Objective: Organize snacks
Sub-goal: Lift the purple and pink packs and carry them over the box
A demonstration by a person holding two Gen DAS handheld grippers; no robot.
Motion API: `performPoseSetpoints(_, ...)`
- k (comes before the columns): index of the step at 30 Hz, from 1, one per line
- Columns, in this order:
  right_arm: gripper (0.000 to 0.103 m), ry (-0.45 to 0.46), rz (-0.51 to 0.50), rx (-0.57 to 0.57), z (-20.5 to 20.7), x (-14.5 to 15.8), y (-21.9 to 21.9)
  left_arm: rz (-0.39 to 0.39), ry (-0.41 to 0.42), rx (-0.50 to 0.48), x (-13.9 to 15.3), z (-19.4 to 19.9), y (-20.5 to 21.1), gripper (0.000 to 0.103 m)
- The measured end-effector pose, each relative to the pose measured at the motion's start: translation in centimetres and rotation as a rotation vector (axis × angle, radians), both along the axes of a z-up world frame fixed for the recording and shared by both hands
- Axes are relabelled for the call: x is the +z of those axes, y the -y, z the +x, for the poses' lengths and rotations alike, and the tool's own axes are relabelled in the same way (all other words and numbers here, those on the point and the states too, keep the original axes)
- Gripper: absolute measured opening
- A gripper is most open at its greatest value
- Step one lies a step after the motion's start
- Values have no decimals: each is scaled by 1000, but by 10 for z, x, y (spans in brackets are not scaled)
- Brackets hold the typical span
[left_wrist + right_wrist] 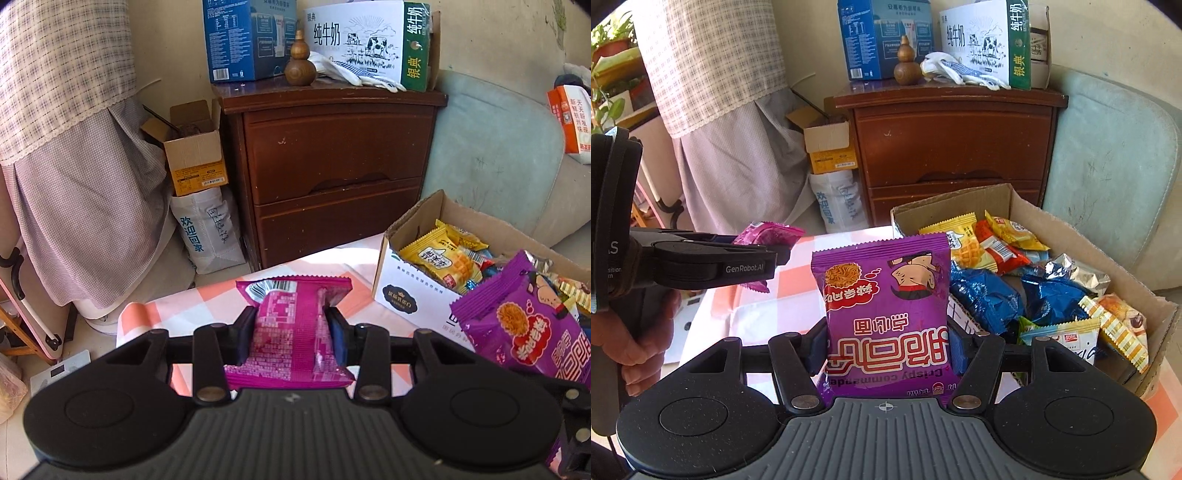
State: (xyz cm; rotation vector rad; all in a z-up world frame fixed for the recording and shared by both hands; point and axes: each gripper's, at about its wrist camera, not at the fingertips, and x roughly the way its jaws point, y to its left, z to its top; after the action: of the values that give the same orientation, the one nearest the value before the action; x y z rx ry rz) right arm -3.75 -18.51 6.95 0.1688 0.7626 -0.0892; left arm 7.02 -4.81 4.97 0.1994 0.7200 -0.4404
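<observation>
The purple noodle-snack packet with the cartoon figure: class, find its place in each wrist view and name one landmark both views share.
Left wrist view: the purple noodle-snack packet sits at the right edge, before the cardboard snack box.
Right wrist view: the packet stands centre, upside down, clamped in the right tongs.
Shared landmark: the brown gourd on the dark wooden cabinet.

A table [207, 299] covered with an orange-and-white checked cloth [798, 273] carries the things. Directly on it, toward the right, sits an open cardboard box [406, 295] with its flaps up, white on the front side, filled with snack packets. The box stands close to the table's far edge. The cloth to the left of the box shows bare checks in sunlight. Beyond the far edge stands a dark wooden cabinet [332, 155] on the floor.
</observation>
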Motion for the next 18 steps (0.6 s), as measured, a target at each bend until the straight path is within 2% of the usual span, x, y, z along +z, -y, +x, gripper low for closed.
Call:
performPoseSetpoints(9,61,77,-25,-117,-6,21,37,-64,53,-54,22,-9,36,39)
performPoseSetpoints(18,61,120,-6,-238,-18,32,80,-92,69,-123,27,-14,72,39)
